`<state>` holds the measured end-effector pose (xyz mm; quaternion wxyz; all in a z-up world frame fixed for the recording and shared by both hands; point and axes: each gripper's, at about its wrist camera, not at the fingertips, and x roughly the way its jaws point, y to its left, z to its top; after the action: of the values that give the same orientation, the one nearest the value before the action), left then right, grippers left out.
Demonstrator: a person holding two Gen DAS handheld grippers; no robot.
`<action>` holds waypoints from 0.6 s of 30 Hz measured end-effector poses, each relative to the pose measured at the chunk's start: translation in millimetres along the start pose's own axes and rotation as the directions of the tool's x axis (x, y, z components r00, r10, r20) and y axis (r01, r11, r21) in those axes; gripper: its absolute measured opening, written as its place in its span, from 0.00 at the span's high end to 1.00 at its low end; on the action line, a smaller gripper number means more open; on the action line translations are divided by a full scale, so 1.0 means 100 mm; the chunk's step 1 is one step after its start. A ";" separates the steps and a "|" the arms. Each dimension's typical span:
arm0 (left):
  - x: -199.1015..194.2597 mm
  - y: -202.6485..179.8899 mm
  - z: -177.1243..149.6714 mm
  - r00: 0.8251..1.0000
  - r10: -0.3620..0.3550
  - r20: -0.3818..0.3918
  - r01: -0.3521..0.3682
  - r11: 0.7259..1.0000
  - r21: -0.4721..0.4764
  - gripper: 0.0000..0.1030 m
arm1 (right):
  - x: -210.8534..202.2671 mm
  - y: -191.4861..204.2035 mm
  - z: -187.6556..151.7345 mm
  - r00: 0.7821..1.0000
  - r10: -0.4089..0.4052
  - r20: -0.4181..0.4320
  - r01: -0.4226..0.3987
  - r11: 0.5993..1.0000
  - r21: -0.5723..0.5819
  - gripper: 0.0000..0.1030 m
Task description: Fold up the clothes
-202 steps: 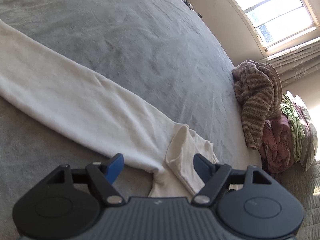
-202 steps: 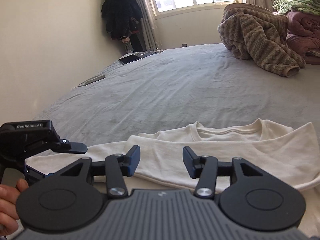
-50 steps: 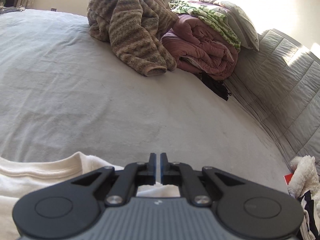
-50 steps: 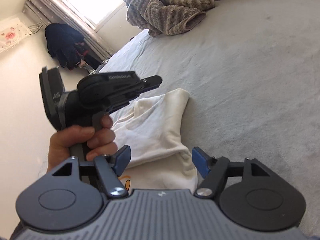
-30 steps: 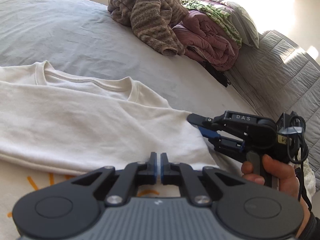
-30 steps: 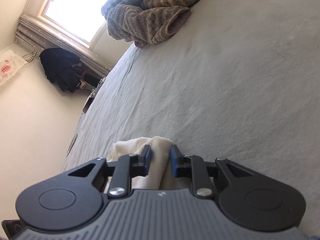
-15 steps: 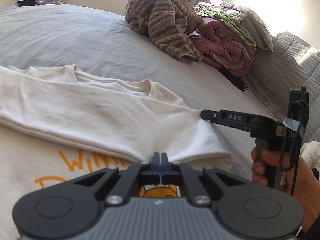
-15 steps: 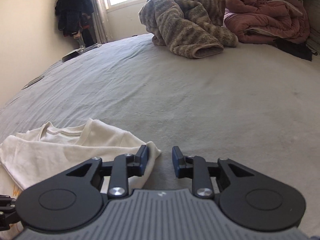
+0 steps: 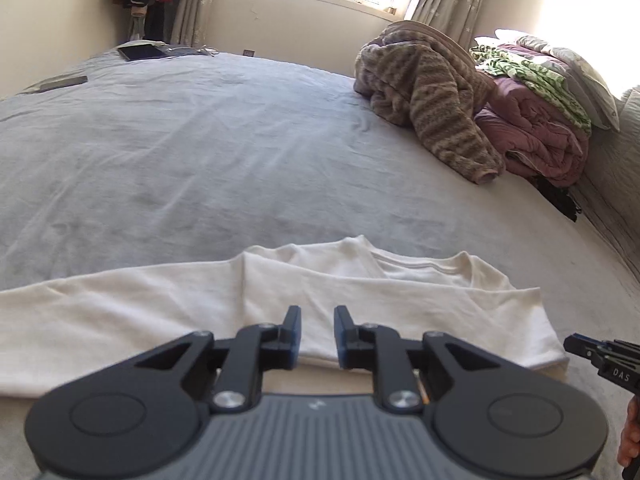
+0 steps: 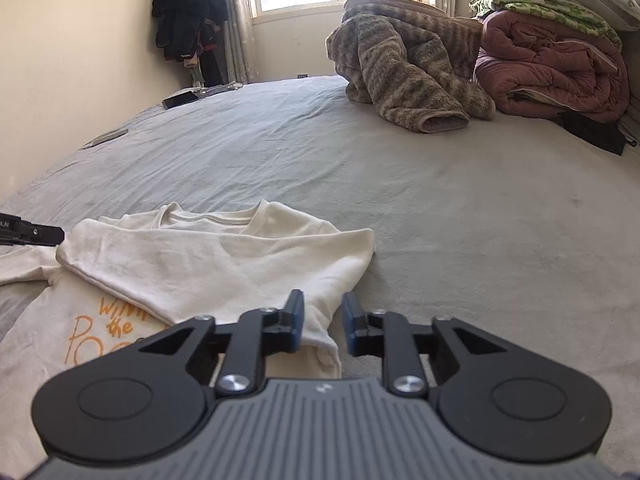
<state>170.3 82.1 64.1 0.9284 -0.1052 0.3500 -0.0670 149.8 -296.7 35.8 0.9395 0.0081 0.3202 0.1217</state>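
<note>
Where the shirt (image 10: 224, 264) ends, open grey bed (image 10: 480, 240) spreads rightward.

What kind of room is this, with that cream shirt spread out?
Most likely a bedroom. The cream shirt lies on a wide bed with a grey sheet, folded quilts are stacked at its head, and dark clothes hang in the corner by the window.

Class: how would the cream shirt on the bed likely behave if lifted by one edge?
The cream shirt probably droops: it lies flat, folded in soft layers. Likely light, being thin. It may drag on the grey bedsheet.
</note>
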 end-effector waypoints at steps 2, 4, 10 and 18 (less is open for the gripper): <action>0.04 0.18 0.01 1.000 0.005 -0.001 -0.005 0.999 -0.046 0.79 | 0.09 0.05 -0.08 0.999 -0.027 -0.039 0.025 0.998 -0.061 1.00; 0.15 0.27 0.01 0.999 -0.013 -0.035 0.010 0.994 -0.106 0.79 | 0.14 0.12 -0.15 0.996 -0.065 -0.064 0.056 0.990 -0.130 1.00; 0.21 0.20 0.01 0.999 -0.024 -0.032 0.021 0.996 -0.082 0.75 | 0.12 0.12 -0.16 0.991 -0.128 -0.032 0.123 0.983 -0.137 0.98; 0.21 0.32 0.09 0.999 -0.037 -0.008 0.035 0.991 -0.125 0.57 | -0.06 -0.13 -0.03 0.999 0.043 -0.023 -0.041 0.996 0.084 0.87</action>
<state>193.8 109.9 49.5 0.9168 -0.1692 0.3564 -0.0622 146.3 -311.1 35.8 0.9314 0.0524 0.3366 0.1281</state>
